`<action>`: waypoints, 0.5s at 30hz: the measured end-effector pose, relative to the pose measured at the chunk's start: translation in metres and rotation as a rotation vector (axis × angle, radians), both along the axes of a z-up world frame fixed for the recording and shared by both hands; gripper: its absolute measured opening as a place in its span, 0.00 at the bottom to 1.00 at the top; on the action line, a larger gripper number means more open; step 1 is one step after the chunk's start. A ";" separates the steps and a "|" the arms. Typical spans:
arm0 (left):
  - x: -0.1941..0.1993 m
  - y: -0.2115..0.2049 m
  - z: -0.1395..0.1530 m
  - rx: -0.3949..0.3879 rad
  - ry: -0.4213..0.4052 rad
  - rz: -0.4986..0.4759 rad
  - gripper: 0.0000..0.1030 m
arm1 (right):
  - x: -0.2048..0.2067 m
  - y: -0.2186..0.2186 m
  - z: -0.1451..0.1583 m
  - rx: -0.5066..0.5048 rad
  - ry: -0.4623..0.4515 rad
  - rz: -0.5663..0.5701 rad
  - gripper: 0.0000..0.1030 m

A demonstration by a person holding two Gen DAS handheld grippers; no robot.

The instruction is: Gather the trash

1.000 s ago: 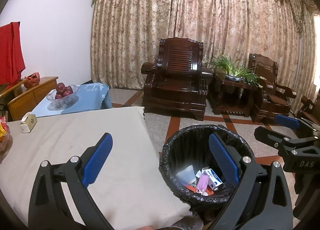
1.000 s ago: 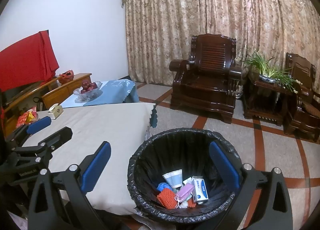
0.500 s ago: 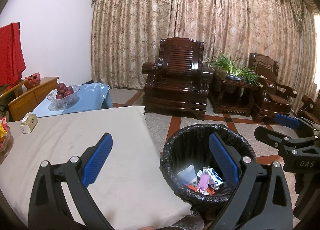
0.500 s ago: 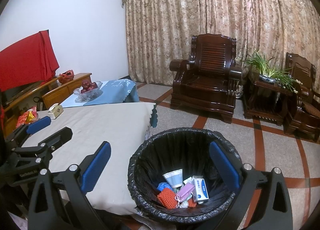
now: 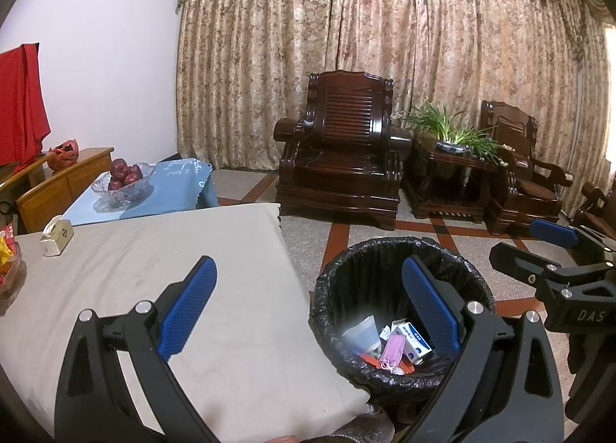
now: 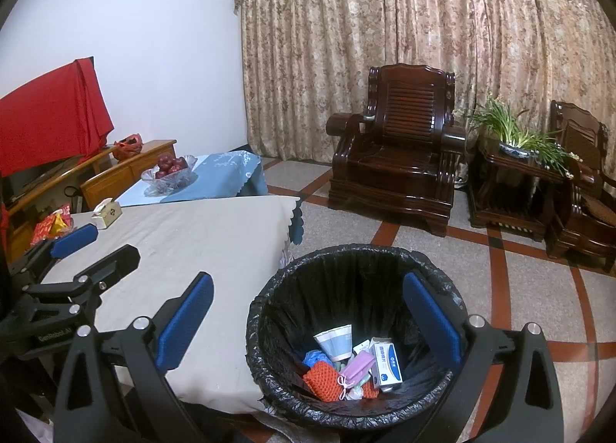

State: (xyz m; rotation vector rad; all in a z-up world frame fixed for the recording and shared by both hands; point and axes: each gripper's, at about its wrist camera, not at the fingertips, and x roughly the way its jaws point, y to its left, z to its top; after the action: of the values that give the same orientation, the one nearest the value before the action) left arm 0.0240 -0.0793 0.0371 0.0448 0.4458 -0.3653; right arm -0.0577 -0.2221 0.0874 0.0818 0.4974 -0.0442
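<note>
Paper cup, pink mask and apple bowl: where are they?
Paper cup (image 6: 335, 341): right wrist view, on its striped side, in the bin.
Pink mask (image 6: 359, 367): right wrist view, on its folded middle.
Apple bowl (image 5: 124, 184): left wrist view, on its glass front wall.

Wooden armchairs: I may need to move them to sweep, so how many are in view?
2. One armchair stands before the curtain; another is at the right edge, past the plant table. A possible third shows at the left view's edge.
</note>
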 end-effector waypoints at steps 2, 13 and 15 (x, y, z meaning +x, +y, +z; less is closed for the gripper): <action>0.000 0.000 0.000 0.000 0.001 0.000 0.92 | 0.000 0.000 0.000 -0.001 0.000 0.001 0.94; 0.000 0.000 0.001 0.001 0.001 0.000 0.92 | 0.001 0.000 0.000 0.000 0.002 0.000 0.94; -0.001 0.000 0.002 0.001 0.000 0.000 0.92 | 0.000 0.000 0.000 0.000 0.001 0.000 0.94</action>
State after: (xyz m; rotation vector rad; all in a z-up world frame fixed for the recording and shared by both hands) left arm 0.0234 -0.0791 0.0389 0.0462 0.4464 -0.3652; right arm -0.0574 -0.2220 0.0878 0.0819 0.4986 -0.0445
